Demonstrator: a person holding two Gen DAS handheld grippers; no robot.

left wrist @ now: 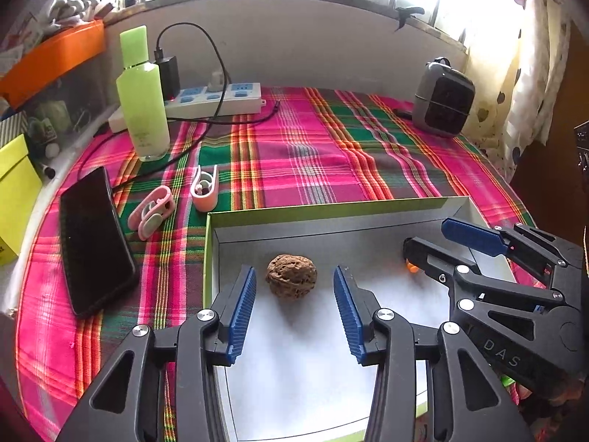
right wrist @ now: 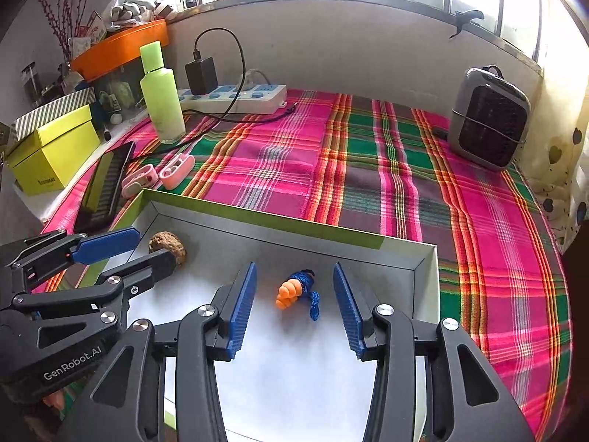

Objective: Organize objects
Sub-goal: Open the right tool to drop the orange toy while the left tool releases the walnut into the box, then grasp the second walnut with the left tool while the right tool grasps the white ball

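A shallow green-rimmed box (left wrist: pixel 331 208) (right wrist: pixel 257 217) with a pale floor lies on the plaid cloth. In it sits a brown walnut (left wrist: pixel 291 275) (right wrist: pixel 167 245). My left gripper (left wrist: pixel 294 270) (right wrist: pixel 154 245) is open, with the walnut between its blue pads and a gap on each side. To the right in the same box lies a small orange toy on a blue cord (right wrist: pixel 294 289), of which only an orange bit (left wrist: pixel 412 268) peeks out in the left wrist view. My right gripper (right wrist: pixel 294 266) (left wrist: pixel 427 235) is open around the toy without touching it.
Left of the box lie a black phone (left wrist: pixel 94 243), pink earbud cases (left wrist: pixel 205 188) and a tall green bottle (left wrist: pixel 141 103). A power strip (left wrist: pixel 217 99) with cables sits at the back, a grey heater (right wrist: pixel 489 118) at the back right and a yellow box (right wrist: pixel 51 147) at the far left.
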